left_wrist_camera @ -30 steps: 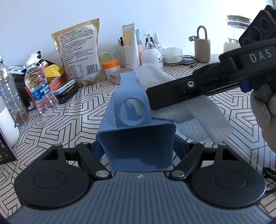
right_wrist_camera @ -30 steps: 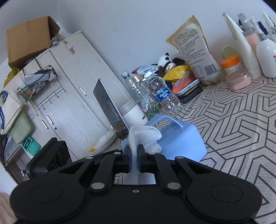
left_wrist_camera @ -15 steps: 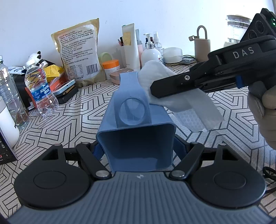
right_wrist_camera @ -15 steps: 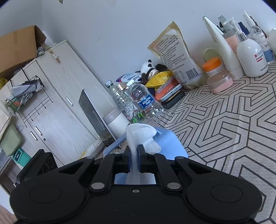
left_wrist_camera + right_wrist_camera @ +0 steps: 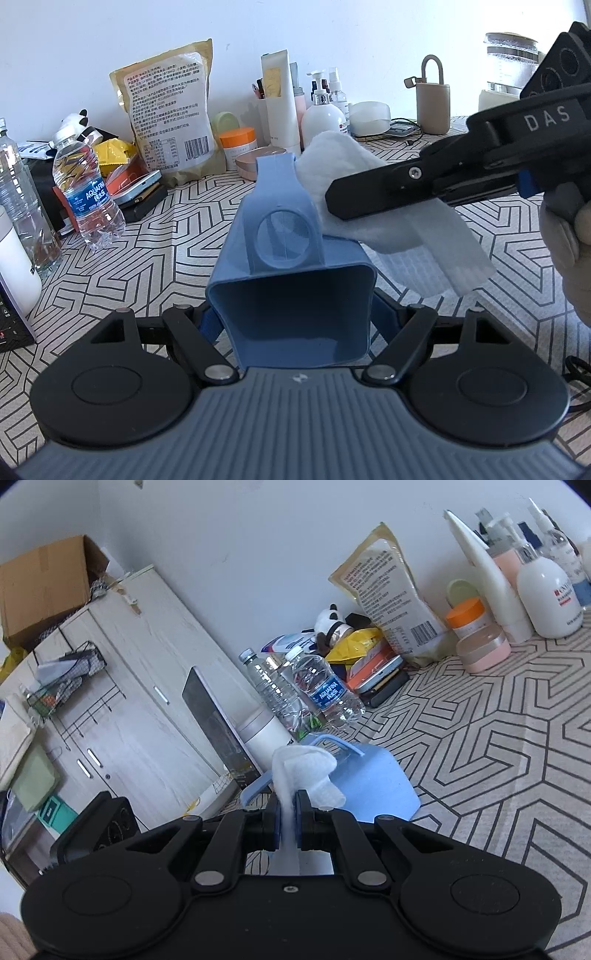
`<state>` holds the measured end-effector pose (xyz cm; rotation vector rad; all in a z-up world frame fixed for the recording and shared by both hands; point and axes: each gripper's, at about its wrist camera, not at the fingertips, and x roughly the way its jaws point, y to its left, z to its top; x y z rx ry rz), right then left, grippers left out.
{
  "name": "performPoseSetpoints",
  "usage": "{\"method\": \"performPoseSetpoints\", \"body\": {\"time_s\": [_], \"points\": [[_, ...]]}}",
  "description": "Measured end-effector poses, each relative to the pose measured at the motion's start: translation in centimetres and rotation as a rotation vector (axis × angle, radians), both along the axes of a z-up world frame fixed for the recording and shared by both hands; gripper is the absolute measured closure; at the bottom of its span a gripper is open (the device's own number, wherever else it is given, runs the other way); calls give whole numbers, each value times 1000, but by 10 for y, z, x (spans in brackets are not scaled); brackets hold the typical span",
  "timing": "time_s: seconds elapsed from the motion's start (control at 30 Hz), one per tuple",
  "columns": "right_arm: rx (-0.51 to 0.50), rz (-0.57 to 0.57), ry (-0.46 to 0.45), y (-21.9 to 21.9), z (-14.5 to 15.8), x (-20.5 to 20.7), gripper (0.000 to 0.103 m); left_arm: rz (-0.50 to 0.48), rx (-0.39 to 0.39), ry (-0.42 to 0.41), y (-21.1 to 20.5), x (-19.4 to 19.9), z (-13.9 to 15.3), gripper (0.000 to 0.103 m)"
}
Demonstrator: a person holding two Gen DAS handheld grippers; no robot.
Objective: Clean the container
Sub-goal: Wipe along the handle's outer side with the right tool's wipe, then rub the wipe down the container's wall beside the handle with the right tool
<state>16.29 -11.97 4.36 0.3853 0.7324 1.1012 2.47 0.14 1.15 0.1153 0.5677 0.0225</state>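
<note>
- Wiping step: left tongs (image 5: 295, 325) clamp the blue container (image 5: 291, 295) above the table (image 5: 166, 236).
- Right tongs (image 5: 287, 821) pinch a white wipe (image 5: 303, 771) against its outer side — likely sweep next across the wall.

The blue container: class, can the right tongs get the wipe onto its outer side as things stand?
Probably yes: the right tongs grip the wipe right beside the blue container, which the left tongs hold, with nothing between.
</note>
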Motion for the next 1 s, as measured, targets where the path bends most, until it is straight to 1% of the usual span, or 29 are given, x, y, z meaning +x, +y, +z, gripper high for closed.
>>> {"method": "performPoseSetpoints", "body": {"time_s": [0.1, 0.17, 0.4, 0.6, 0.7, 0.77, 0.83, 1.0], "points": [[-3, -26, 16, -4, -2, 3, 96, 1, 1, 1, 0, 1, 0, 25], [-7, -27, 11, -3, -2, 2, 95, 1, 0, 0, 1, 1, 0, 23], [-15, -36, 15, -4, -2, 0, 95, -1, 1, -2, 0, 0, -1, 23], [-37, -65, 44, -7, -6, 3, 95, 2, 1, -3, 1, 1, -1, 23], [-35, -69, 51, -7, -7, 4, 91, 1, 0, -3, 1, 0, -1, 23], [-39, -76, 55, -8, -8, 4, 86, 1, 1, -4, 1, 1, -1, 23], [-35, -81, 68, -9, -9, 5, 79, 1, 0, -4, 1, 1, -1, 23], [-42, -72, 51, -6, -7, 3, 79, 3, 0, -3, 1, 0, -1, 23]]}}
